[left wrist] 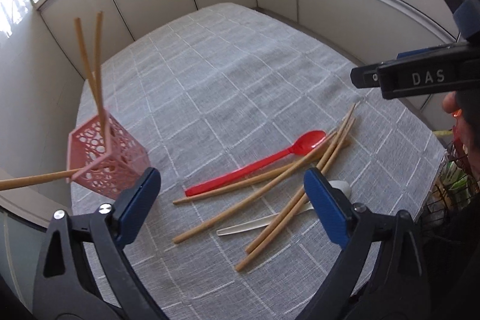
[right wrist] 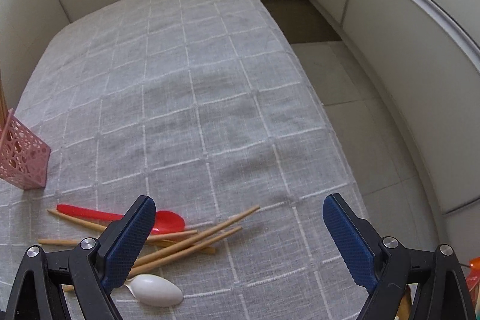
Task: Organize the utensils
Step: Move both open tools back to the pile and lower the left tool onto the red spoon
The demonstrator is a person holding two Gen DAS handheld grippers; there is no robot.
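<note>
I hold both my claws above the grey checked tablecloth (left wrist: 240,86), and I take the pink holder (left wrist: 105,161) as my landmark. It is a square, perforated basket standing on the cloth near the cloth's left edge. Three wooden chopsticks are in it: two (left wrist: 90,62) rise steeply out of its top and cross each other, and a third (left wrist: 33,180) leans far out over the rim toward the left.

My left gripper (left wrist: 231,203) is spread wide, its blue pads well apart, and it holds nothing. Its left pad (left wrist: 139,204) sits just in front of the holder in the left wrist view.

To the right of the holder, loose on the cloth, lies the pile. The red spoon (left wrist: 255,164) is nearest the holder, its handle end pointing toward it and its bowl away. Several loose chopsticks (left wrist: 270,188) lie fanned and crossing just beyond and beside the red spoon, some touching it. The white spoon (right wrist: 156,293) lies on the far side of the pile from the holder, partly under the sticks.

My right gripper (right wrist: 240,239) is also wide open and empty. In its own view its left pad (right wrist: 129,242) covers part of the pile, over the red spoon and sticks, while the holder shows at the left edge (right wrist: 24,161). From the left wrist view, the right gripper's black body (left wrist: 420,77) hangs high, well right of the holder.
</note>
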